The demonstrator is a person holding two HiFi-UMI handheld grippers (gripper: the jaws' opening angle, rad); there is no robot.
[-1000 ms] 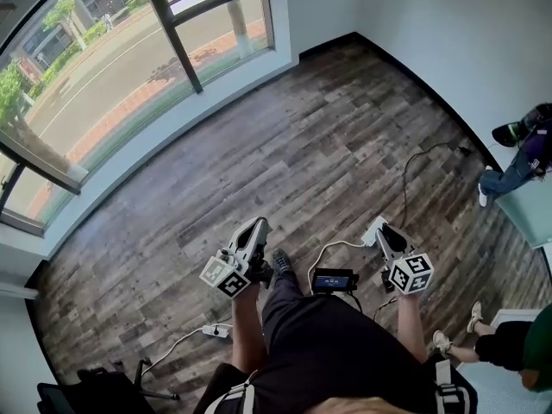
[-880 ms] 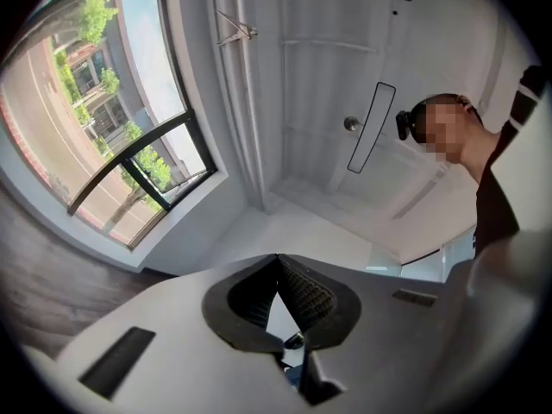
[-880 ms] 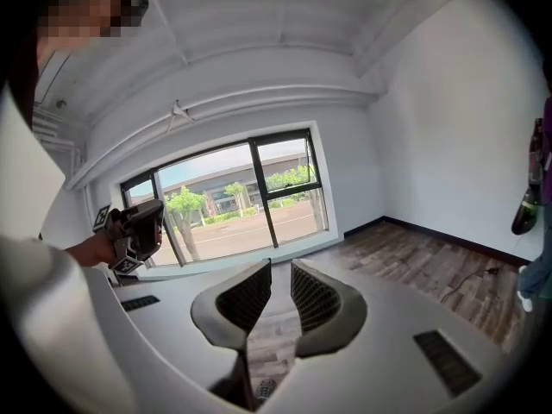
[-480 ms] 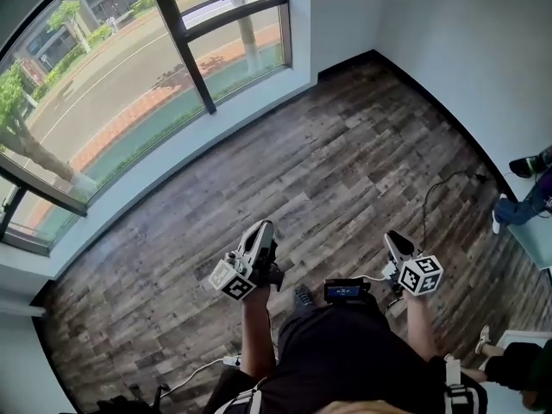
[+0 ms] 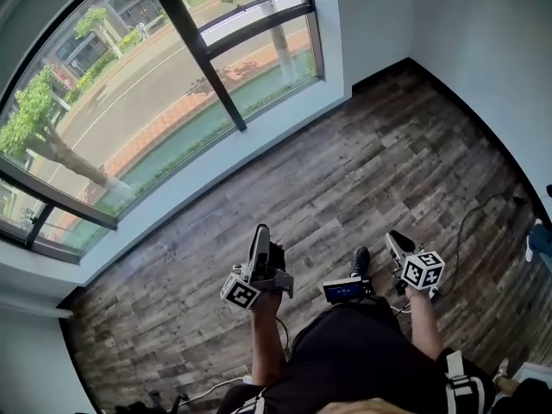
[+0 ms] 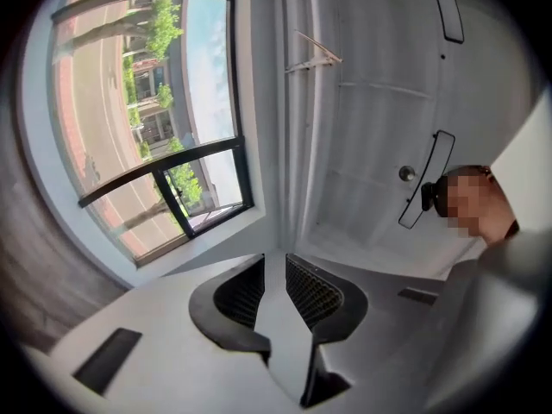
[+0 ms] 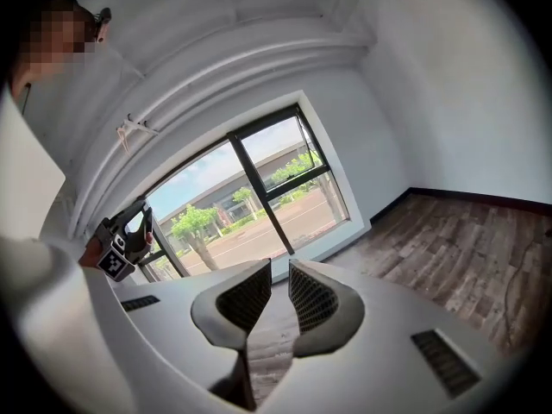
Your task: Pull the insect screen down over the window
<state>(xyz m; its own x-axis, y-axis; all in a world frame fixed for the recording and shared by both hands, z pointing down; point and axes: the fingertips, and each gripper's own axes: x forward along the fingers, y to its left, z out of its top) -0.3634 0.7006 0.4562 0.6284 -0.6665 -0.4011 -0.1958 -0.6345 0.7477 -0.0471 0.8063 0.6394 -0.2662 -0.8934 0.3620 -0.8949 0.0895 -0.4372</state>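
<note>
The person stands on the wooden floor [image 5: 362, 171], with the window [image 5: 164, 102] ahead, its glass uncovered and well apart from both hands. The left tongs [image 5: 260, 230] have just been opening and stand slightly apart, nothing between them. The right tongs [image 5: 393, 235] are likewise released, with a narrow empty gap.

Black shirt [image 5: 345, 356], dark shoe [image 5: 360, 260] — grey straps [image 5: 454, 382]
</note>
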